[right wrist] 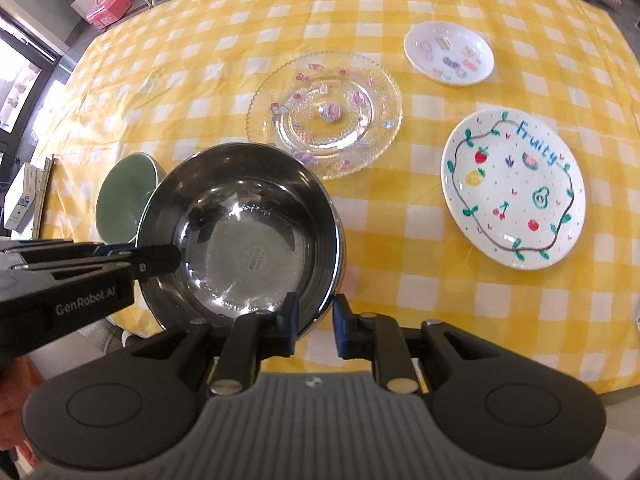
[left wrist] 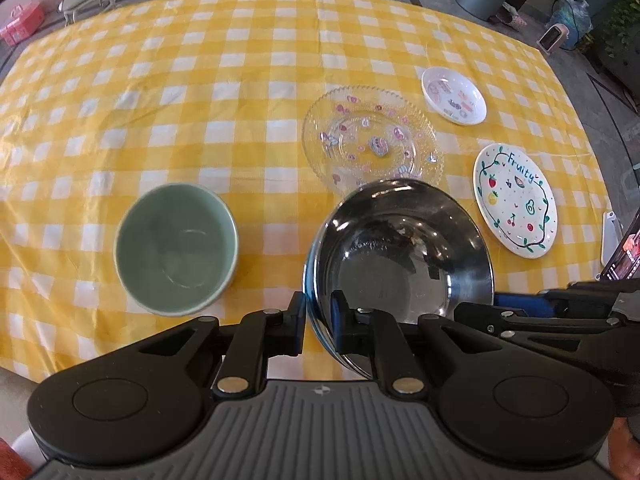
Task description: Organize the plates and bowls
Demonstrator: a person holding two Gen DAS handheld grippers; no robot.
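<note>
You had the steel bowl (left wrist: 400, 248) pinched at its rim by both your left gripper (left wrist: 319, 322) and right gripper (right wrist: 314, 326). Next, you needed to carry it level, left toward the green bowl (left wrist: 176, 252).

The green bowl (left wrist: 176, 254) sits left of the steel bowl (left wrist: 400, 264), glass plate (left wrist: 372, 138) behind.

Bright, seemingly daylight; glare on steel bowl (left wrist: 400, 248); fisheye-warped, slightly soft edges.
</note>
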